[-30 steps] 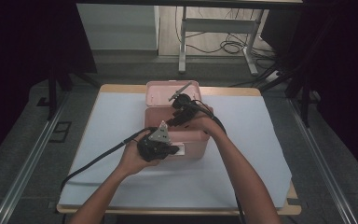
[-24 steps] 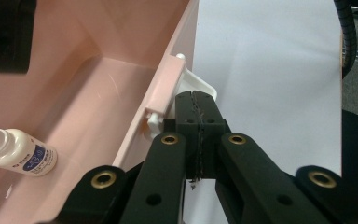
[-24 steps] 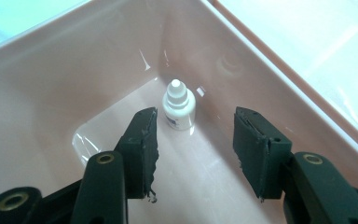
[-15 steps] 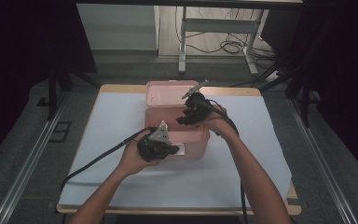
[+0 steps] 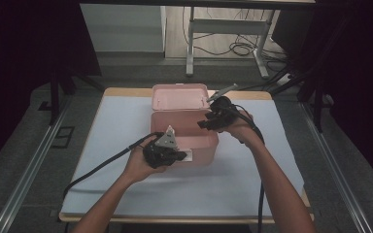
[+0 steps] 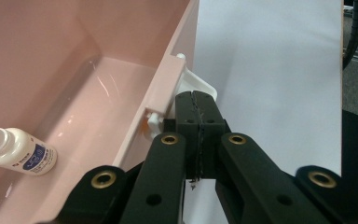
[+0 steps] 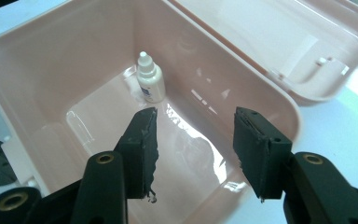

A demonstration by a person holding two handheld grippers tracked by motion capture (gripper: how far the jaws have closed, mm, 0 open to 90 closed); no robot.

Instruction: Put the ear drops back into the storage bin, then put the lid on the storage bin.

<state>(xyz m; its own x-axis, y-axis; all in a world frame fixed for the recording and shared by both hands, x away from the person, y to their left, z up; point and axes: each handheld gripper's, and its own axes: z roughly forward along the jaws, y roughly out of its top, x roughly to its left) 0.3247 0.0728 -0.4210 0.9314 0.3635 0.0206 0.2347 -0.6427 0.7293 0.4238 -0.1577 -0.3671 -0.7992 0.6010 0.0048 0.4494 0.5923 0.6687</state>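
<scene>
An open pink box (image 5: 201,145) stands mid-table, its lid (image 5: 179,97) folded back behind it. A small white bottle (image 7: 150,86) with a blue label lies on the box floor by a wall; the left gripper view has this bottle (image 6: 21,153) too. My left gripper (image 5: 182,156) sits at the box's front wall. Its jaws are shut (image 6: 196,100), tips against the white latch (image 6: 200,86), nothing seen between them. My right gripper (image 5: 205,124) hovers over the box's right side, open (image 7: 196,114) and empty, above the box rim (image 7: 279,100).
The box rests on a white sheet (image 5: 126,126) covering a wooden table. Black cables trail from both grippers toward the near edge. A metal frame (image 5: 223,29) with floor cables stands beyond the table. Dark curtains flank both sides.
My right gripper has moved right and slightly up, from over the middle of the box to its right side. The left gripper has stayed at the latch.
</scene>
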